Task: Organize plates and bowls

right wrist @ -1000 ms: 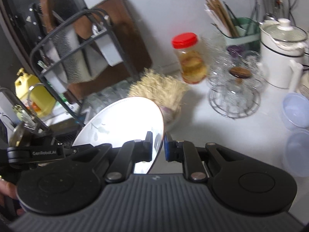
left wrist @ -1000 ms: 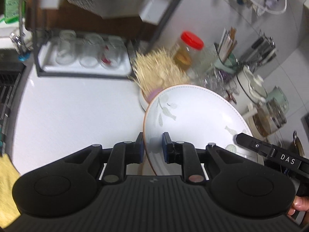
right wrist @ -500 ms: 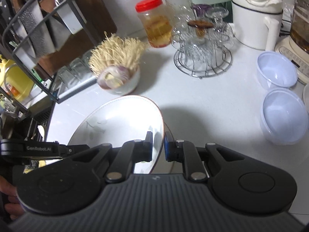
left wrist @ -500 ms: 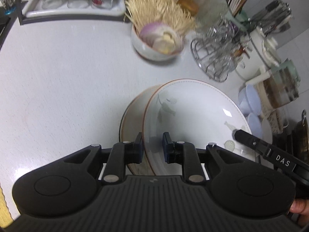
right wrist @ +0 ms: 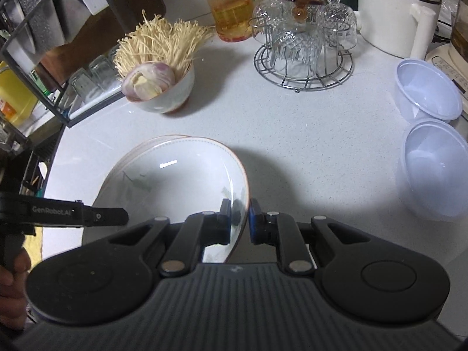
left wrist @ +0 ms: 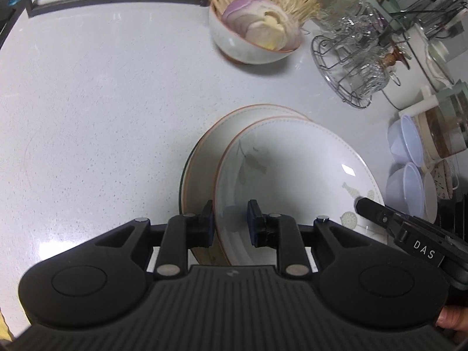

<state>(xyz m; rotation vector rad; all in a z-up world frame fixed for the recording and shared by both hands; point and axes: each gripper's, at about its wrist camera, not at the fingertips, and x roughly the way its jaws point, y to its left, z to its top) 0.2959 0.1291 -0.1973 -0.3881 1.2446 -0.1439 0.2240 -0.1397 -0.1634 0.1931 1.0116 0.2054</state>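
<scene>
A white plate with a brown rim and leaf print (left wrist: 292,169) (right wrist: 175,181) is held by both grippers just above a second, similar plate (left wrist: 210,146) (right wrist: 146,146) lying on the white counter. My left gripper (left wrist: 229,223) is shut on the held plate's left rim. My right gripper (right wrist: 239,222) is shut on its right rim, and its finger shows in the left wrist view (left wrist: 380,213). The held plate sits offset to the right of the lower one.
A bowl of onion and enoki mushrooms (left wrist: 254,38) (right wrist: 161,87) stands behind the plates. A wire rack of glass cups (right wrist: 301,46), a red-lidded jar (right wrist: 228,8), a white kettle (right wrist: 395,11) and two plastic bowls (right wrist: 430,152) stand at the right. A dish rack (right wrist: 58,58) stands at the left.
Both grippers have lowered the plate from up in the air down toward the counter, onto the second plate. Both stay shut on its rim.
</scene>
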